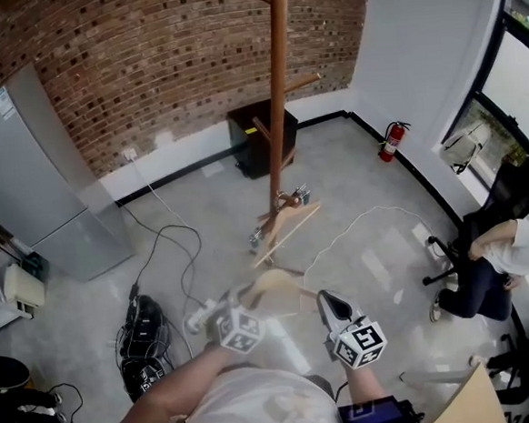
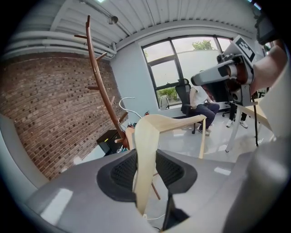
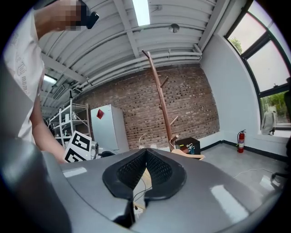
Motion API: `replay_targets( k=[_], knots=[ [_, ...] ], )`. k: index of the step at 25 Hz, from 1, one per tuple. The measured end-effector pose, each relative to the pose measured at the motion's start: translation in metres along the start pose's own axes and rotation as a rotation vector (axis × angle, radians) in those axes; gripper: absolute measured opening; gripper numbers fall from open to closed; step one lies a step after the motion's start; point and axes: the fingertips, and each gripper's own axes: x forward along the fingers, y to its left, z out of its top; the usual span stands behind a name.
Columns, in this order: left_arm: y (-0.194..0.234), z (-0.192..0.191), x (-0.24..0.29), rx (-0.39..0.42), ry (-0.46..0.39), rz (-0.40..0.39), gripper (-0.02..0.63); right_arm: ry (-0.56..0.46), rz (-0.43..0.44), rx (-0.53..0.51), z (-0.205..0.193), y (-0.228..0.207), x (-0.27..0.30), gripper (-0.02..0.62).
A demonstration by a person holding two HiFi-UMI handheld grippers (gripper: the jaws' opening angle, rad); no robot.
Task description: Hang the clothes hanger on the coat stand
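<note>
pale wooden clothes hanger point(image 2: 144, 150) is up off the grey concrete floor point(image 1: 334, 173), held out in front of the person on the near side of the tall brown wooden coat stand point(image 1: 277, 86) and well short of its pegs. left gripper point(image 2: 146, 170) has it: the jaws are pinching one sloping arm of the hanger, the dark pads set on either side of the wood, with the shoulder rising above them and the crossbar running off to the right. its thin light hook curls up just beside the stand's trunk in the left gripper view. from the head view the hanger is a blur just past the left gripper's marker cube. right gripper point(image 3: 145, 170) sits alongside with nothing in it, jaw tips pressed together, only floor and cable showing through the slit behind them. over at the foot of the stand a second pale wooden hanger point(image 1: 288, 227) leans tilted. behind it all, the red brick wall point(image 1: 144, 69), and a red fire extinguisher point(image 1: 391, 141) by the white wall on the right.
</note>
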Motion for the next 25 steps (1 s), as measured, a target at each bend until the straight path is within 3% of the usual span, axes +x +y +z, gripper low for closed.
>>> replay_targets(
  k=[5,10,25],
  knots=[
    [0.031,-0.004,0.028,0.037,0.008,0.028,0.130,-0.011,-0.009,-0.003,0.014,-0.012,0.036,0.014],
    [0.053,0.022,0.037,0.044,-0.039,0.071,0.130,-0.014,0.026,-0.030,0.031,-0.022,0.069,0.014],
    [0.074,0.046,0.118,0.059,0.090,0.161,0.132,-0.008,0.213,-0.026,0.061,-0.090,0.145,0.014]
  ],
)
